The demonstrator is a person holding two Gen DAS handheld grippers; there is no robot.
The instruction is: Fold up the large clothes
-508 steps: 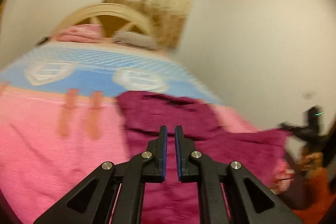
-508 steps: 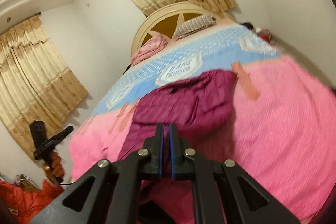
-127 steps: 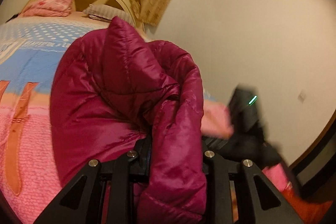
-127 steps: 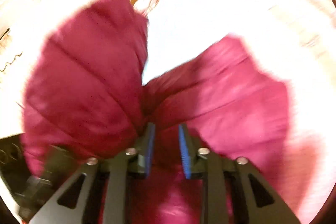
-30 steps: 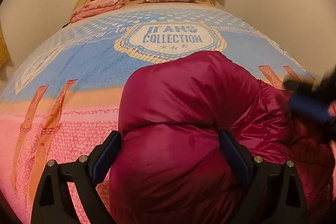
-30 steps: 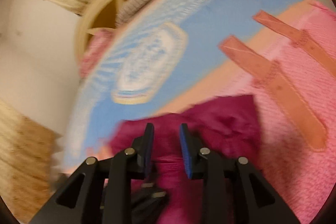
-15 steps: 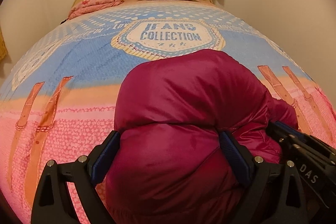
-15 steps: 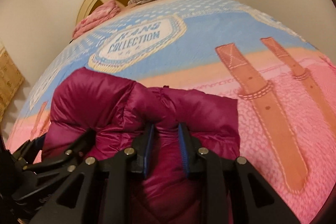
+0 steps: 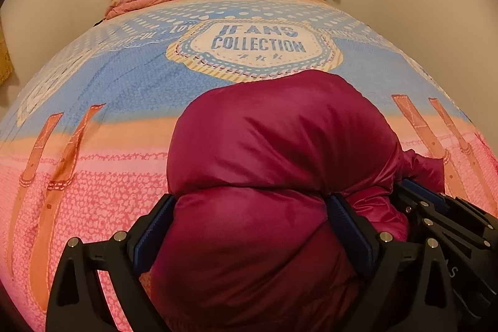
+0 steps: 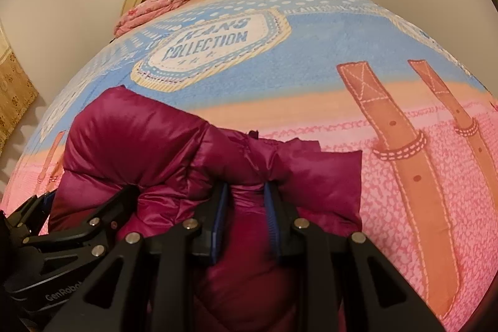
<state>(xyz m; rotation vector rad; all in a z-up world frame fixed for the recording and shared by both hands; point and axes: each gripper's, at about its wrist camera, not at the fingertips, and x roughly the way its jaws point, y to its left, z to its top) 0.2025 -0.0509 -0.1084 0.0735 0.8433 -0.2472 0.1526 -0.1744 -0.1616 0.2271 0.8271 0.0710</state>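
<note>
Left wrist: jacket (image 9: 274, 176) between claw (image 9: 252, 207) fingers.

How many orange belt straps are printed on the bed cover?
4. Two straps lie left of the magenta puffer jacket, at and. Two more lie right of it, at and. The jacket might hide others.
</note>
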